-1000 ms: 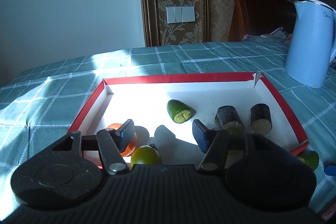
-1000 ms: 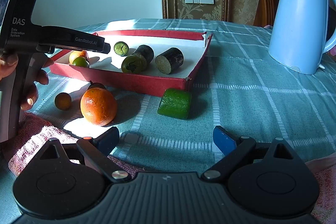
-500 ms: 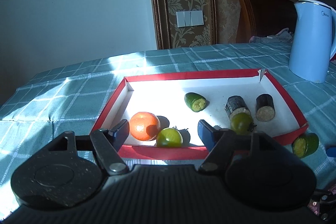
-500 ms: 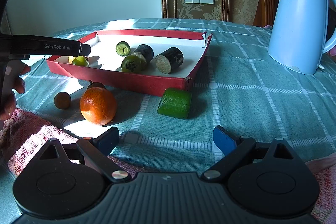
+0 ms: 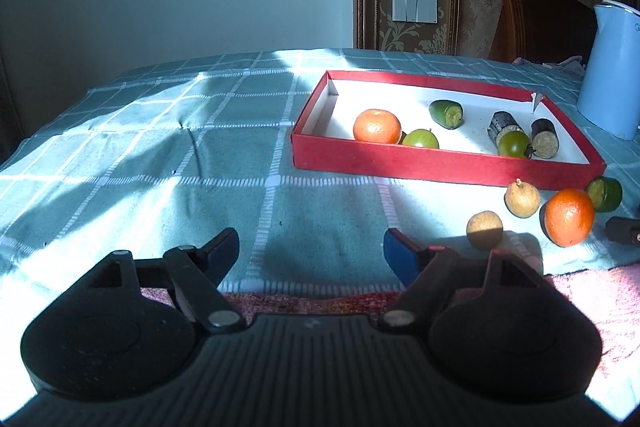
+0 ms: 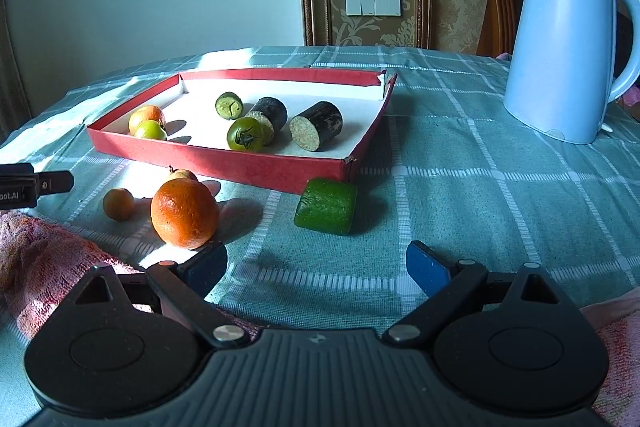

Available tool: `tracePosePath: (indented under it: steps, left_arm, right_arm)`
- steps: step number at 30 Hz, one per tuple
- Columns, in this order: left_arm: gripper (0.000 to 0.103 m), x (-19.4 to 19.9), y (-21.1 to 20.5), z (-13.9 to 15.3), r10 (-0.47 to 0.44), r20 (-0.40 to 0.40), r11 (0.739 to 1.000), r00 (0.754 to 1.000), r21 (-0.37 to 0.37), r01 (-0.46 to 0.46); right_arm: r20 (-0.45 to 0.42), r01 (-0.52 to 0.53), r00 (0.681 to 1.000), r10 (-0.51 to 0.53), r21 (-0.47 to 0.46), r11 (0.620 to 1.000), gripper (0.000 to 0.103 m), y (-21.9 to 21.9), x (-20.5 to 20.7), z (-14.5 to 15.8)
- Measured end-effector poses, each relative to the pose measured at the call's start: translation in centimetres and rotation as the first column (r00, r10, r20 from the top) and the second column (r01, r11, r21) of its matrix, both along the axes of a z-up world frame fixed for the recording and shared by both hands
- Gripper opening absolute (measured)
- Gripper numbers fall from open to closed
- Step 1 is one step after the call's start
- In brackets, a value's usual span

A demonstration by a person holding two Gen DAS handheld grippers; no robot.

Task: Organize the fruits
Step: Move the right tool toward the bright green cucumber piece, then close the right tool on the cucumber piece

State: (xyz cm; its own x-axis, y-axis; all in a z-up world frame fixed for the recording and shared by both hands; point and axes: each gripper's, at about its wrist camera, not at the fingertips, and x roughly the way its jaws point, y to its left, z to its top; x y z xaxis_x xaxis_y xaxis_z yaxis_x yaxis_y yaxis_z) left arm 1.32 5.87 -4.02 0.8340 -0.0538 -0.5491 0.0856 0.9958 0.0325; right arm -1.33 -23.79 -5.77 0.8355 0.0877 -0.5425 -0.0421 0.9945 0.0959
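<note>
A red tray [image 5: 440, 163] [image 6: 256, 163] with a white floor holds an orange [image 5: 377, 125], a light green tomato [image 5: 420, 139], a cucumber piece [image 5: 446, 113], a dark green tomato [image 6: 245, 134] and two dark cane pieces [image 6: 316, 125]. On the cloth in front of it lie a big orange [image 6: 185, 213] [image 5: 570, 217], two small tan fruits [image 5: 485, 230] [image 5: 522, 199] and a green cucumber chunk [image 6: 326, 206]. My left gripper [image 5: 310, 251] is open and empty, low over the cloth, left of the loose fruit. My right gripper [image 6: 316, 267] is open and empty, just short of the big orange and the chunk.
A pale blue kettle [image 6: 564, 43] stands at the right on the green checked tablecloth [image 6: 460, 163]. A pink towel [image 6: 44, 251] lies along the near edge. A wooden chair [image 5: 536, 23] stands behind the table. The left gripper's tip [image 6: 36, 185] shows at the left of the right wrist view.
My left gripper has pulled back out of the tray and to the left, open and empty, leaving the orange and light green tomato inside. The right gripper has stayed still.
</note>
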Motion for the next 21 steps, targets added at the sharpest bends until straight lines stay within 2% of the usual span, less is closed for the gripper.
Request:
tracePosePath:
  steps: [5,7,9,13,17,19,21]
  left_arm:
    - [0.078,0.0,1.5,-0.9,0.023,-0.022,0.999,0.999,-0.028,-0.024]
    - [0.08,-0.1,1.6,-0.9,0.019,-0.021,0.999,1.0,-0.027,-0.02]
    - [0.083,0.0,1.4,-1.0,0.012,-0.026,1.0,1.0,-0.02,-0.013]
    - [0.086,0.0,1.5,-1.1,0.002,-0.031,0.999,1.0,-0.038,-0.004]
    - [0.09,0.2,1.3,-1.1,-0.005,-0.036,1.0,0.999,-0.028,0.004]
    - [0.09,0.2,1.3,-1.1,-0.005,-0.037,1.0,0.999,-0.028,0.004]
    - [0.091,0.2,1.2,-1.1,-0.006,-0.037,1.0,0.999,-0.029,0.005]
  right_arm:
    - [0.025,0.021,0.999,-0.02,-0.007,1.0,0.095,0.2,0.1,0.3]
    - [0.028,0.034,0.999,-0.034,-0.015,0.999,0.079,0.3,0.2,0.4]
    - [0.018,0.05,0.999,-0.05,-0.022,0.998,0.073,0.3,0.7,0.3]
    - [0.001,0.045,0.999,-0.045,-0.016,0.999,0.066,0.3,1.3,0.4]
    - [0.013,0.04,0.999,-0.04,-0.041,0.998,0.065,1.0,1.6,0.7]
    - [0.004,0.035,0.999,-0.034,-0.045,0.998,0.052,1.3,2.0,0.8]
    - [-0.019,0.045,0.999,-0.046,-0.048,0.998,0.045,1.5,2.5,0.7]
